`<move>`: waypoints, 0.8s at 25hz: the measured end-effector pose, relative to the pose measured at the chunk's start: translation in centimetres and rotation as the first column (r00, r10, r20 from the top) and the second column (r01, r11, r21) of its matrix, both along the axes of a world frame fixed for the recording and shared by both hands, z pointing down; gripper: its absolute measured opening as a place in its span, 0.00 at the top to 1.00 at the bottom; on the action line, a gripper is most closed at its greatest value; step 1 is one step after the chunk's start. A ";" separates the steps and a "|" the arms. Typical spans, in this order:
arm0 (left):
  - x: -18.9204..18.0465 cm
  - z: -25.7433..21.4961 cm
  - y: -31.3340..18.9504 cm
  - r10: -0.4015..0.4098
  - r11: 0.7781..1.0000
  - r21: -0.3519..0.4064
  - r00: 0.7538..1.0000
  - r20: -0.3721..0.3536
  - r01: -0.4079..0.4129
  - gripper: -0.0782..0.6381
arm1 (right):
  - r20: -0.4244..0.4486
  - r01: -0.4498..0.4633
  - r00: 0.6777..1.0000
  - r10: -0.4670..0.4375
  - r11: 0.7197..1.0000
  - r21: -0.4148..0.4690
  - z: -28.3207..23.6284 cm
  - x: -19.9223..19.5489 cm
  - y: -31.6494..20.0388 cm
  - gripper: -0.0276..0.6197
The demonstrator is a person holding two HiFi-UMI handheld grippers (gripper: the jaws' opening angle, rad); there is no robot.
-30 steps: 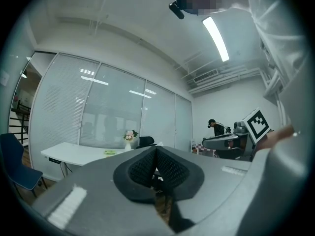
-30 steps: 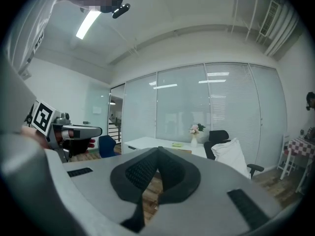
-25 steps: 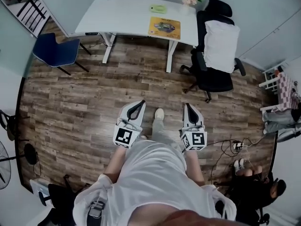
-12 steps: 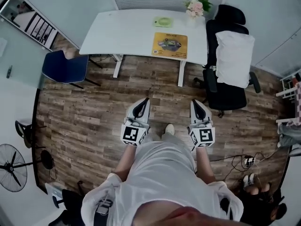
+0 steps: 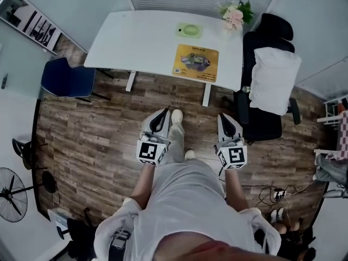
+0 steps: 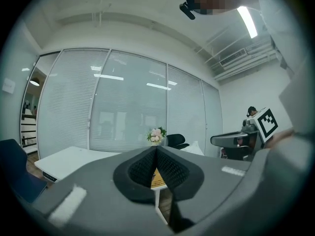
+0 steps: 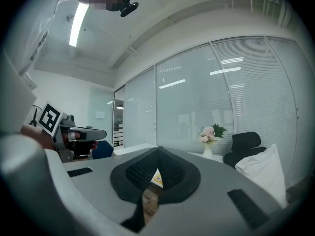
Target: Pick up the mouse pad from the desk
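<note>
The yellow mouse pad (image 5: 196,63) lies flat near the front edge of the white desk (image 5: 136,37), towards its right end. Both grippers are held out over the wood floor, short of the desk. My left gripper (image 5: 164,113) is shut and empty, pointing level at the desk. My right gripper (image 5: 222,116) is also shut with nothing in it. In the left gripper view the closed jaws (image 6: 156,149) hide most of the desk; a sliver of the mouse pad (image 6: 157,180) shows below them. The right gripper view shows the same sliver of mouse pad (image 7: 157,177) under its closed jaws (image 7: 158,149).
A green round dish (image 5: 188,30) and a vase of flowers (image 5: 235,14) stand on the desk behind the pad. A black office chair with a white cushion (image 5: 270,72) stands right of the desk, a blue chair (image 5: 68,80) left. A fan (image 5: 11,196) and cables (image 5: 272,192) are behind.
The person has walked towards the desk, so the desk and mouse pad sit nearer to both grippers. Both grippers stayed shut and side by side.
</note>
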State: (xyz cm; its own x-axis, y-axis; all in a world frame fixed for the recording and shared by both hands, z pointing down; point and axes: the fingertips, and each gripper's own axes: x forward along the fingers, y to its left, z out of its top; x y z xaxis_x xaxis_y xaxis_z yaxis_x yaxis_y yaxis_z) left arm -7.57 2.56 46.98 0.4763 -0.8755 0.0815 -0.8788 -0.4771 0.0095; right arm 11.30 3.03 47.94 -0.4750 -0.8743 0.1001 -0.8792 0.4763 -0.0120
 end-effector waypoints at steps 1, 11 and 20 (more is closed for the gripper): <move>-0.2 0.3 -1.3 0.000 1.000 -0.004 1.000 -0.001 0.000 0.90 | -0.002 -0.006 1.000 0.006 1.000 -0.002 0.1 0.0 -1.3 0.96; -3.0 1.5 -19.2 0.068 0.998 0.000 0.997 -0.046 -0.069 0.90 | -0.087 -0.099 0.991 0.098 0.995 -0.013 -0.6 -1.0 -16.7 0.96; -4.3 2.2 -32.0 0.161 0.986 -0.024 0.986 -0.044 -0.162 0.90 | -0.154 -0.164 0.976 0.153 0.985 -0.056 -0.5 -3.3 -26.9 0.96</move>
